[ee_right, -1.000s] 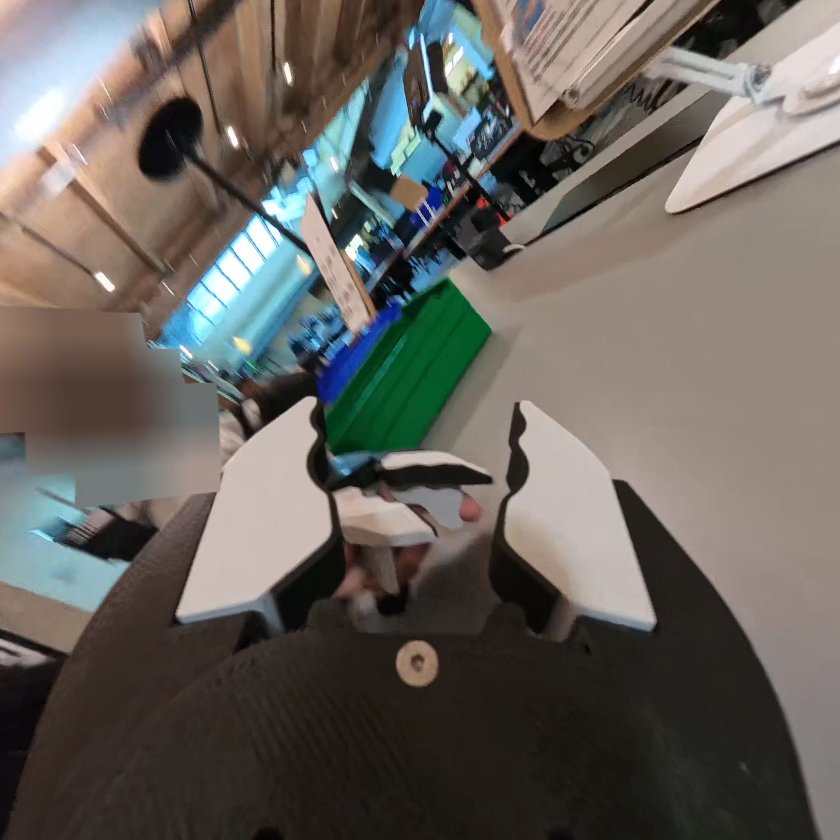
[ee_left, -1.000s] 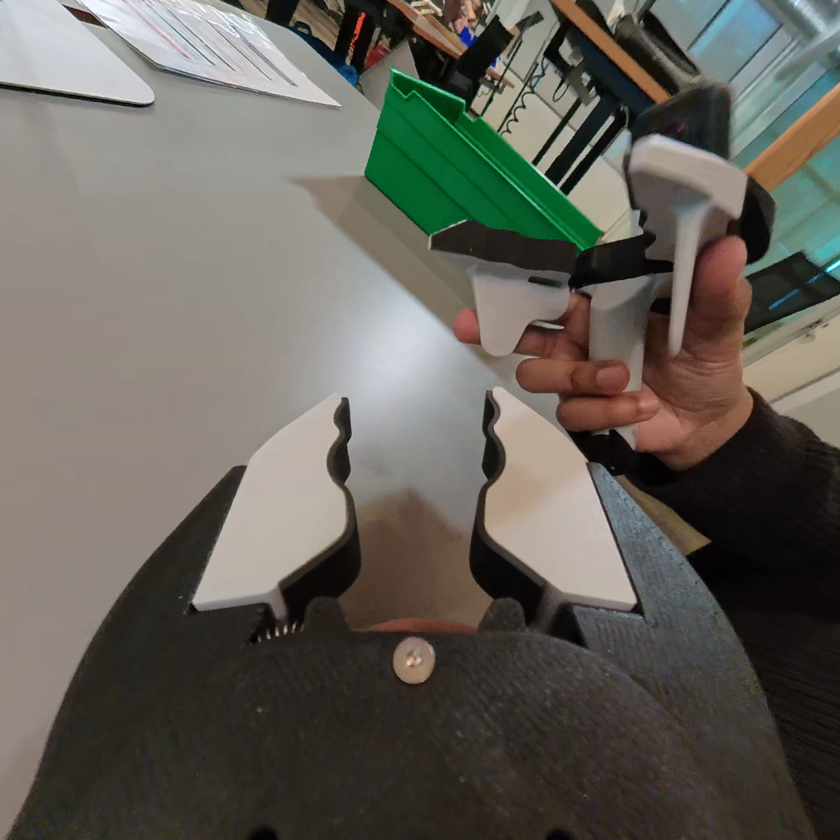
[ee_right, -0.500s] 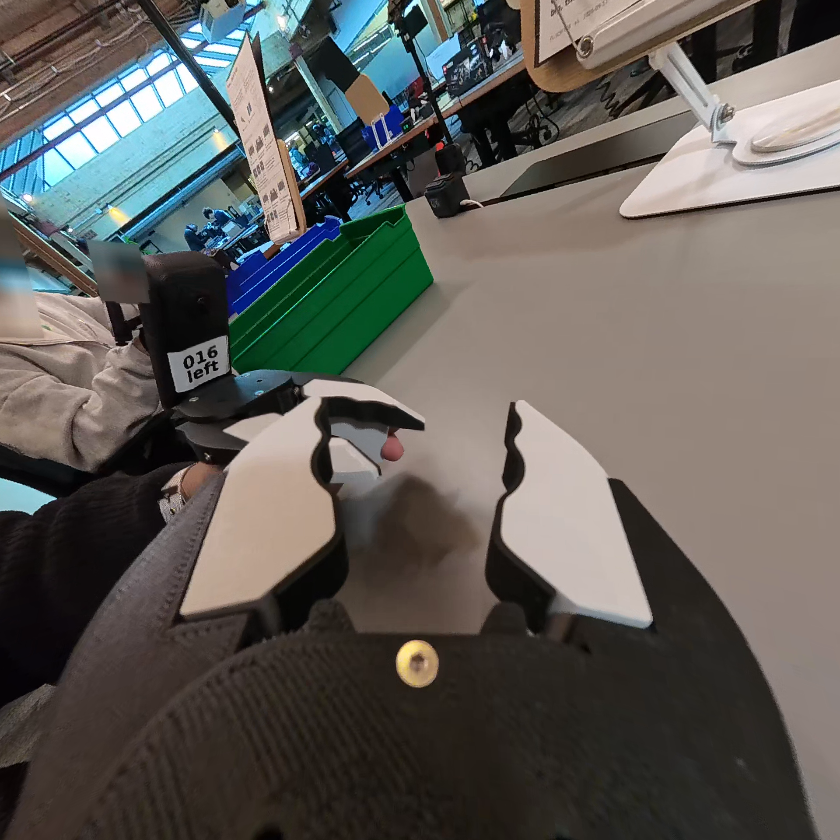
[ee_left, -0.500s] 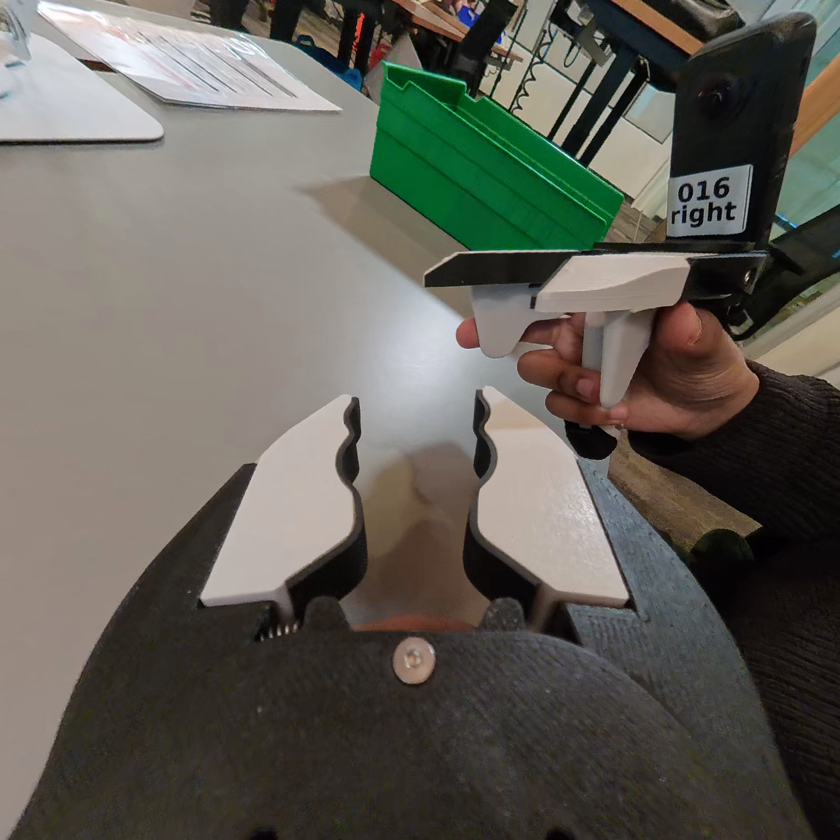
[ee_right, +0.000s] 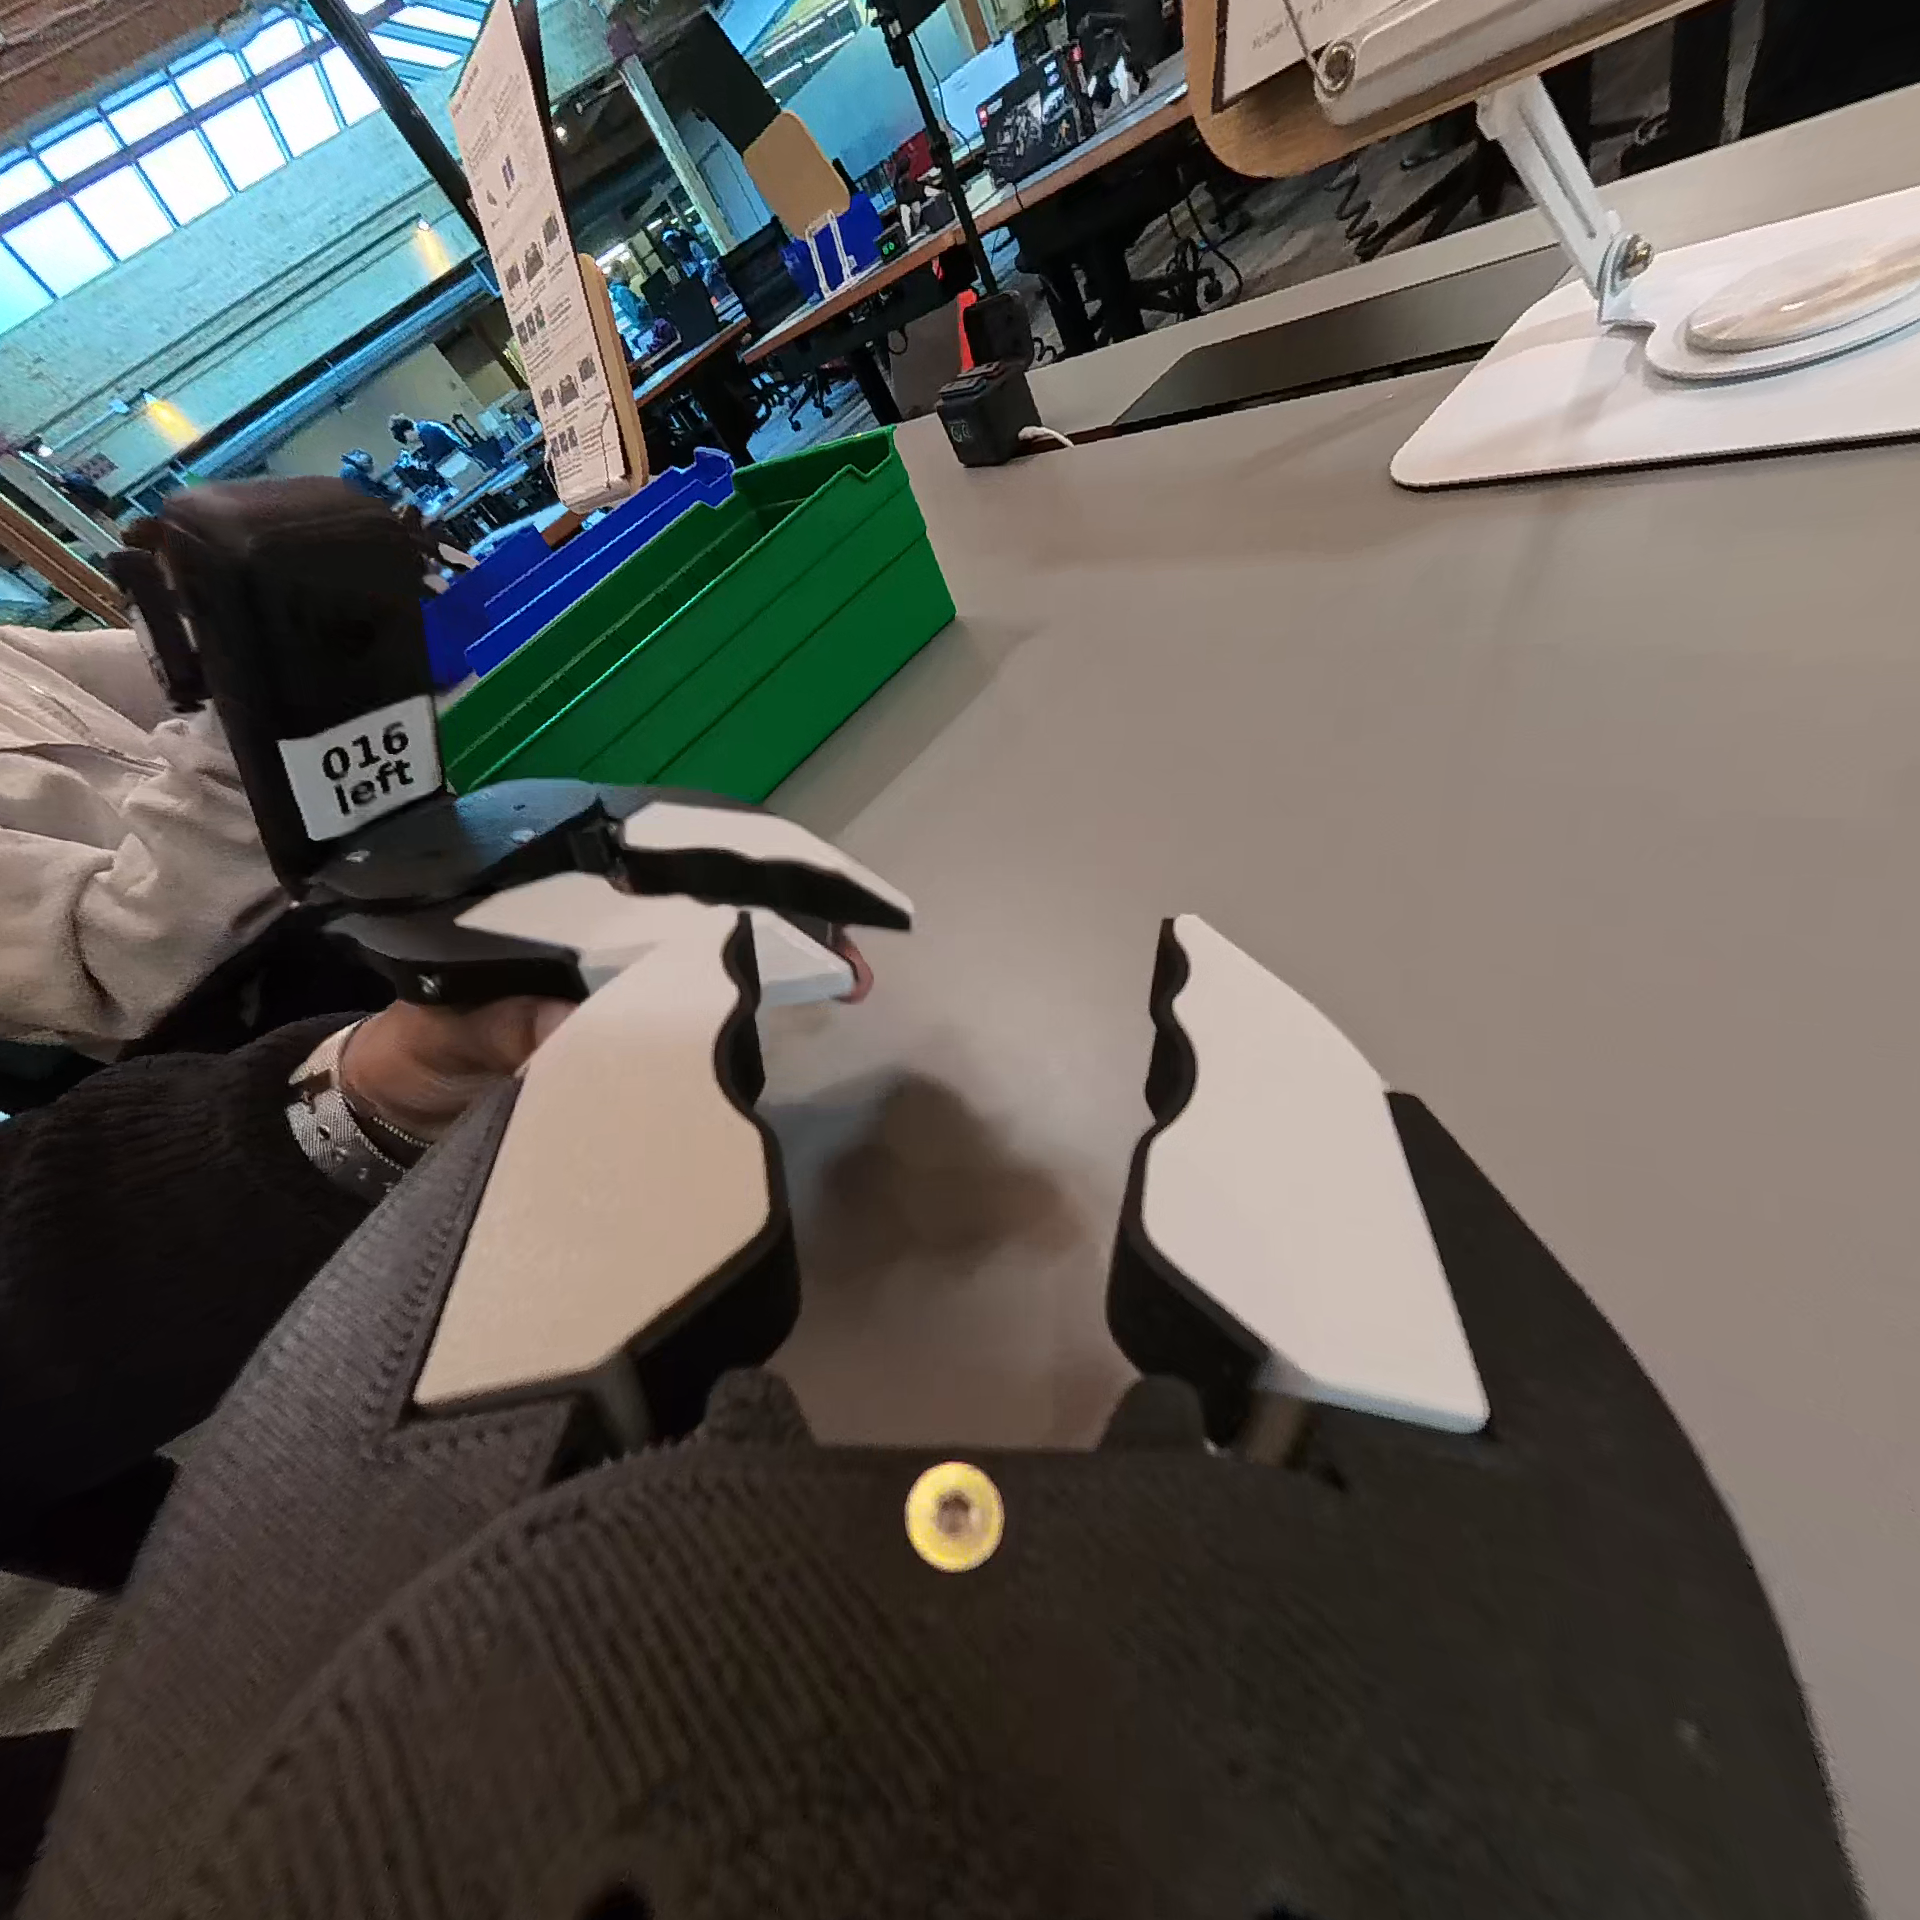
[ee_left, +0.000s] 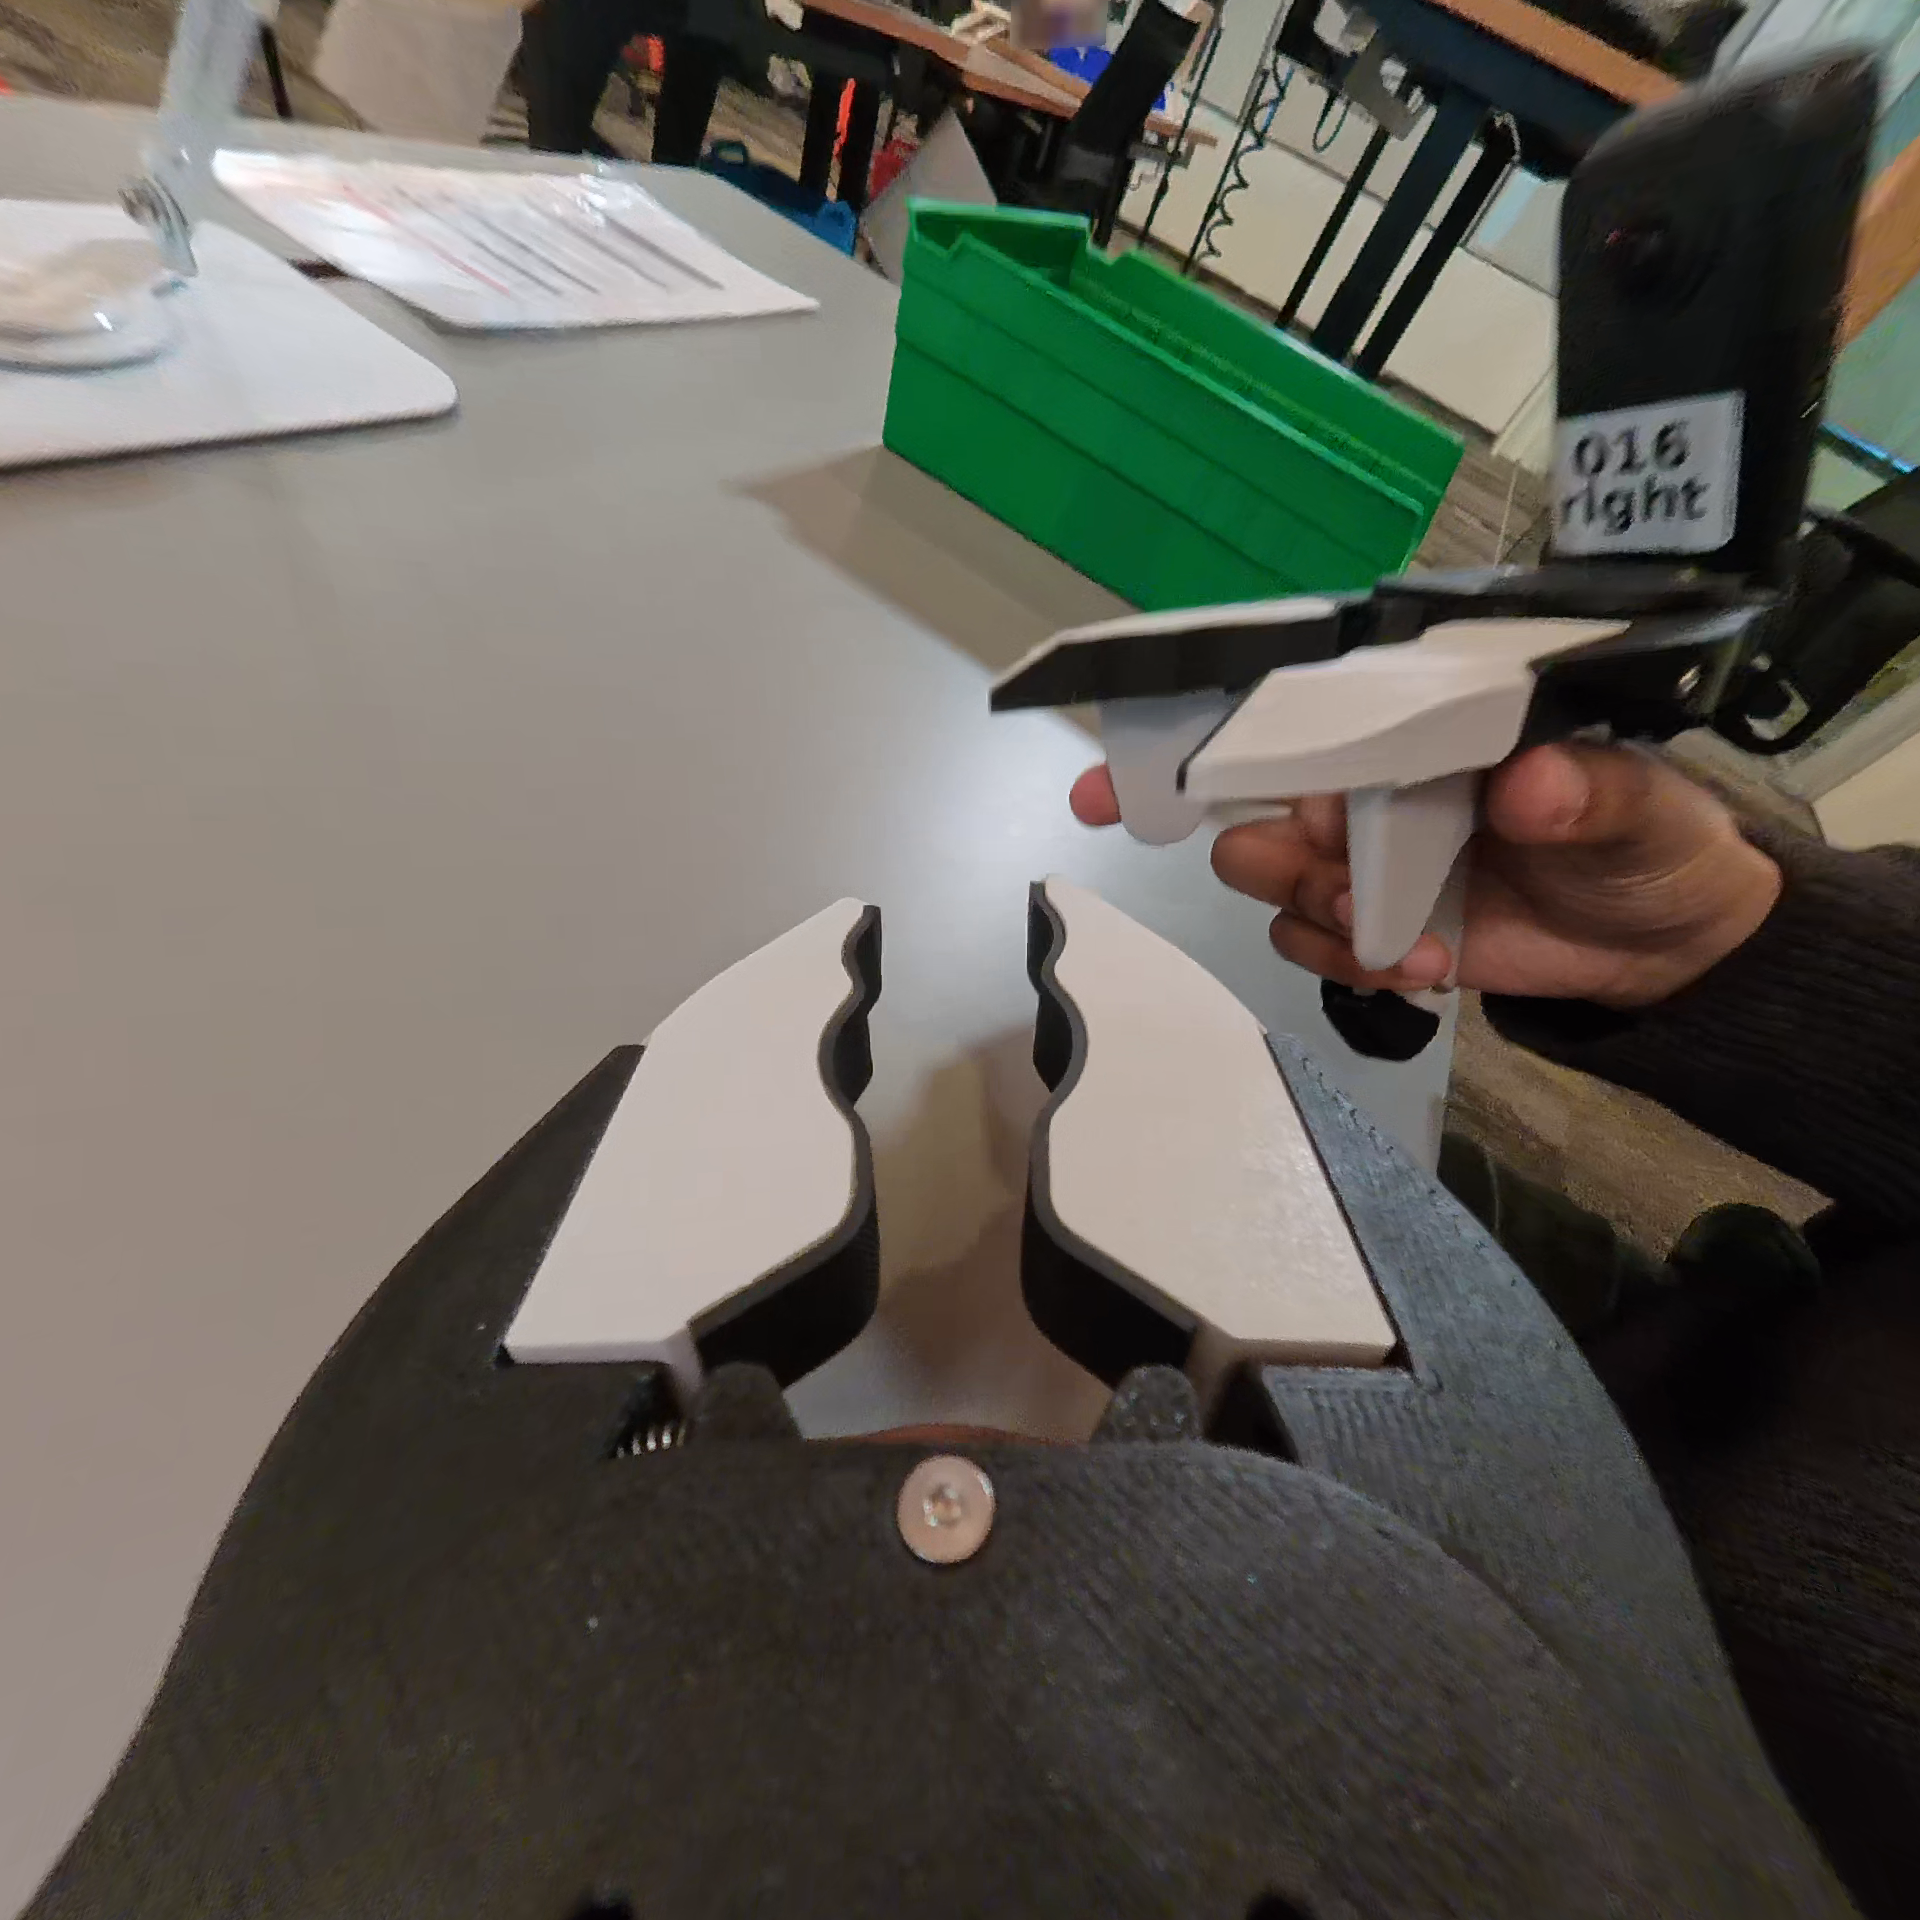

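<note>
Open-plan workshop or lab hall.
Rows of worktops (ee_right: 1039, 208) under high windows (ee_right: 156, 156); green (ee_right: 727, 644) and blue storage bins (ee_right: 582, 582).

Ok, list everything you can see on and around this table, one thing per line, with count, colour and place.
table: one, grey, under both grippers
green bin: one, green, at the table's far edge
blue bin: at least one, blue, just behind the green bin
white stand base: one, white, far right of the right wrist view
sheet: one, white, printed, flat beside the stand base
small black box: one, black, far edge beyond the green bin
left gripper: one, black and white, jaws apart, empty, above bare table
right gripper: one, black and white, jaws wider apart, empty
right hand: one, dark sleeve, around the right gripper's handle
</note>
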The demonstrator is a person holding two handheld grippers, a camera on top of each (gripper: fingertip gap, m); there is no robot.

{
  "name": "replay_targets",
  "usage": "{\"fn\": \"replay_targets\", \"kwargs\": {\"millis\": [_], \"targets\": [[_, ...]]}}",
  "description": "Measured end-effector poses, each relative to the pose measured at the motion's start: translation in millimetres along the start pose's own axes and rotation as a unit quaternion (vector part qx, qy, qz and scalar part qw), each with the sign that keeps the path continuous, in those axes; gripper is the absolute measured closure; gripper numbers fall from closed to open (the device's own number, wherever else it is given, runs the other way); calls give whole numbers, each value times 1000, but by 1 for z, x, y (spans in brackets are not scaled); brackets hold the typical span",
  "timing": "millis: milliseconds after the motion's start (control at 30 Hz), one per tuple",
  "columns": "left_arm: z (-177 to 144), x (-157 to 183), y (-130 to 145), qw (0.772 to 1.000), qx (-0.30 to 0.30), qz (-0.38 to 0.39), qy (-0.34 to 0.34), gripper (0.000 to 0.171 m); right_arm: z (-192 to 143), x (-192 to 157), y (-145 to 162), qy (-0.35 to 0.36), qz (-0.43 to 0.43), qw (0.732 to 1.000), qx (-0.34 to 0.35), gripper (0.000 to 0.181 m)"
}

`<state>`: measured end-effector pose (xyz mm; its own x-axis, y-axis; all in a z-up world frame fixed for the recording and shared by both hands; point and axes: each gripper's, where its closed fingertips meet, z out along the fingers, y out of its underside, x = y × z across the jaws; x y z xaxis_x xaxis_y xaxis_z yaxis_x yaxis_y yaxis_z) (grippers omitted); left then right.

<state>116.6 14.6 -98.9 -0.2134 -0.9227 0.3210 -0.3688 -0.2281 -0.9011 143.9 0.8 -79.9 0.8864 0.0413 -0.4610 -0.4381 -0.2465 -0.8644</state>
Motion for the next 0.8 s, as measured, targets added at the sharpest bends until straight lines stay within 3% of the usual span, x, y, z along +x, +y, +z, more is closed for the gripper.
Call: {"fn": "replay_targets", "kwargs": {"millis": [100,233,333,400,467,567,667,800], "targets": [[-23,-1,-39,999,37,28,-9,143,-4,0,0,-8,24,1000,4,108],[-91,-29,-103,984,67,131,-102,129,-12,-2,-5,-20,56,998,24,111],[-136,-33,-123,975,-20,208,-77,127,-18,-3,-8,-20,65,997,32,114],[-163,-62,-119,952,-130,254,-111,126,-22,-9,-16,-25,62,996,51,116],[-196,-106,-101,908,-256,294,-155,126,-22,-12,-18,-23,42,997,52,117],[-244,-158,-53,835,-423,322,-139,134,-20,-10,-10,-1,8,1000,30,117],[-269,-196,-15,803,-502,289,-135,131,-18,-13,-7,1,-8,1000,22,118],[-274,-223,18,789,-540,266,-123,130,-15,-6,-4,23,-15,999,19,118]]}}
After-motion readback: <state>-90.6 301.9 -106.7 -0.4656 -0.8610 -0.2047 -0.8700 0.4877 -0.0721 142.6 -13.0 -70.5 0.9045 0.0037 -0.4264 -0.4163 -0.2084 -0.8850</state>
